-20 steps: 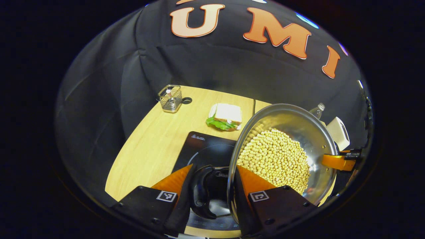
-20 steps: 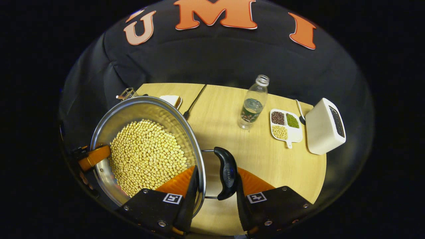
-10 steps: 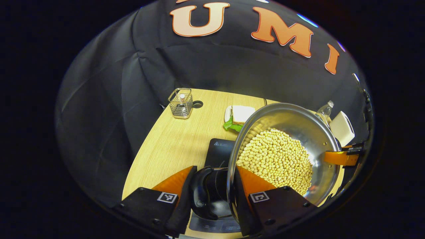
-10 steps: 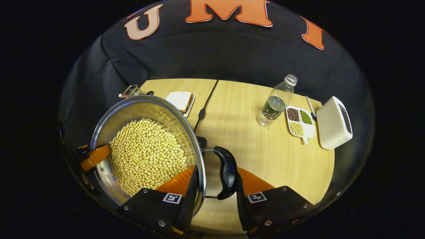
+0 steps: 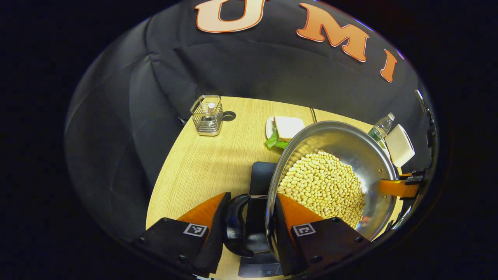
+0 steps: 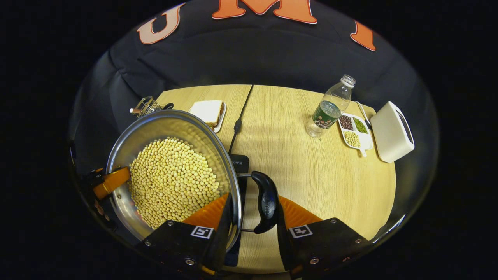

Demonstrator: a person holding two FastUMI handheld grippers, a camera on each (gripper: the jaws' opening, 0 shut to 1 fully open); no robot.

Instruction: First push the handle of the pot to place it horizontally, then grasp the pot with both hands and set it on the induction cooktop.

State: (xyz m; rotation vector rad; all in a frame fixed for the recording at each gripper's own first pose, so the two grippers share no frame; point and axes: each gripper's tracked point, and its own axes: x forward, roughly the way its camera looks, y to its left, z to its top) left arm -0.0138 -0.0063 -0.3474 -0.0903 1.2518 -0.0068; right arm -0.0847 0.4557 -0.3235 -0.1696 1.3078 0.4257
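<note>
Both tongs (image 5: 249, 217) (image 6: 252, 216) clamp the pot (image 6: 155, 128) (bean-filled) above the cooktop (image 5: 260, 175).

Black cloth wall (image 6: 249, 58) behind light wooden table (image 6: 311, 175); table edge rounded.

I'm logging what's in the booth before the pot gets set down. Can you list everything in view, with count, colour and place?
pot: one, steel, full of yellow beans, held above the cooktop
pot handles: two, black, one on each side
induction cooktop: one, black, on the table under the pot
table: one, light wood
wire basket: one, metal, far left corner
sandwich: one, white bread with green lettuce, on a plate behind the pot
water bottle: one, clear, uncapped, far right
divided dish: one, white, with dark, green and yellow beans, beside the bottle
white appliance: one, far right edge
cable: one, black, running back from the cooktop
left gripper: closed across handle and rim
right gripper: the same on the opposite handle
</note>
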